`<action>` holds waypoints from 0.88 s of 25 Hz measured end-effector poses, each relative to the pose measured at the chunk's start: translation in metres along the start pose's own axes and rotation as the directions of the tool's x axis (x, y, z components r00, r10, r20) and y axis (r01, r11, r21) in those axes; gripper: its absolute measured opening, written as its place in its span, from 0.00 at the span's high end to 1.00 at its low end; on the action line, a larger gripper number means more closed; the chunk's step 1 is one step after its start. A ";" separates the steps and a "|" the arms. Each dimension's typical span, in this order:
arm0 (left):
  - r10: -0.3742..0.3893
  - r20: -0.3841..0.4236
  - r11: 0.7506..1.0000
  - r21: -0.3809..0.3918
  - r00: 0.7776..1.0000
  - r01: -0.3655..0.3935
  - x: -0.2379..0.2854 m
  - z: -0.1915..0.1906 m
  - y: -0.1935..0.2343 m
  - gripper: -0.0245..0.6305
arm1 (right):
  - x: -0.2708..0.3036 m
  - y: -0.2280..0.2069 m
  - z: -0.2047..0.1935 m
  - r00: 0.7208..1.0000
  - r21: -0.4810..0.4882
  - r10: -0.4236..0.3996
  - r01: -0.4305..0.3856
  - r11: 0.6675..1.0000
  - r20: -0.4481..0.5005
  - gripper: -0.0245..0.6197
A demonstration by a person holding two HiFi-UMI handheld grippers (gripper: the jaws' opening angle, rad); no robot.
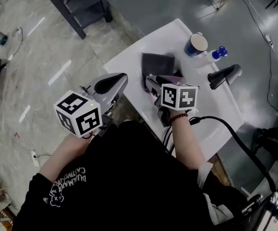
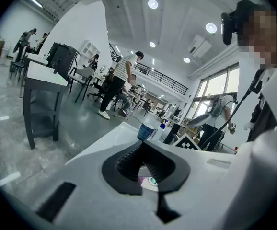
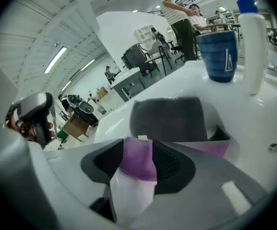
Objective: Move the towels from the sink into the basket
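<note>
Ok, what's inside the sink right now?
A purple towel sits in the sink, part of it between the open jaws of the right gripper. A grey towel is draped at the basin's far side. Towels and gripper cover the basin floor, so anything beneath is hidden.

Item count at the sink: nine things tallied.
Grippers, two: left gripper (image 2: 141, 152), right gripper (image 3: 139, 145). Towels, two: grey towel (image 1: 157, 63), purple towel (image 3: 137, 166). One each: sink (image 1: 124, 61), blue cup (image 1: 195, 44), blue-capped bottle (image 1: 216, 54), tap (image 1: 224, 76), dark table (image 1: 81, 4). People in the background of the gripper views: too small and overlapping for a firm count.
</note>
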State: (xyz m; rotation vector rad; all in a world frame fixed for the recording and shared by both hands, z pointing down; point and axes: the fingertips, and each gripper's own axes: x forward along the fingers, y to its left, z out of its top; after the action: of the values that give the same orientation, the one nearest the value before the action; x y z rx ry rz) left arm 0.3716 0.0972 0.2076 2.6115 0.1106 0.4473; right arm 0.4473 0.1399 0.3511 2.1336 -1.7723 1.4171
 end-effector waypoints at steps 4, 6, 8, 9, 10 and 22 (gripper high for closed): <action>0.008 -0.011 1.000 -0.001 1.000 -0.008 0.000 -0.003 0.001 0.96 | 0.013 -0.003 -0.014 0.998 0.002 -0.021 0.021 1.000 -0.055 0.65; 0.007 -0.011 1.000 0.002 1.000 -0.007 -0.001 -0.002 -0.001 0.96 | 0.016 -0.007 -0.018 0.997 0.001 -0.044 0.044 0.999 -0.064 0.71; 0.007 -0.009 1.000 0.010 1.000 -0.007 -0.002 0.001 -0.003 0.96 | 0.014 -0.011 -0.017 0.996 -0.001 -0.065 0.065 0.998 -0.056 0.84; 0.007 -0.008 1.000 0.013 1.000 -0.007 -0.003 0.001 -0.004 0.96 | 0.011 -0.012 -0.015 0.997 0.001 -0.067 0.067 0.998 -0.043 0.86; 0.008 -0.008 1.000 0.014 1.000 -0.008 -0.004 0.001 -0.005 0.96 | 0.008 -0.012 -0.013 0.998 0.006 -0.063 0.063 0.998 -0.025 0.87; -0.037 0.050 0.999 0.040 0.998 0.035 -0.031 0.011 -0.023 0.96 | -0.053 0.025 0.037 0.973 0.023 -0.019 0.014 1.000 0.229 0.91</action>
State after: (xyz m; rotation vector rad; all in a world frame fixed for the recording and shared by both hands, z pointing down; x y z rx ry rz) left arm 0.3458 0.1075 0.1778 2.6530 0.1503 0.3703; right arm 0.4534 0.1518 0.2833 2.4040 -1.8120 1.2345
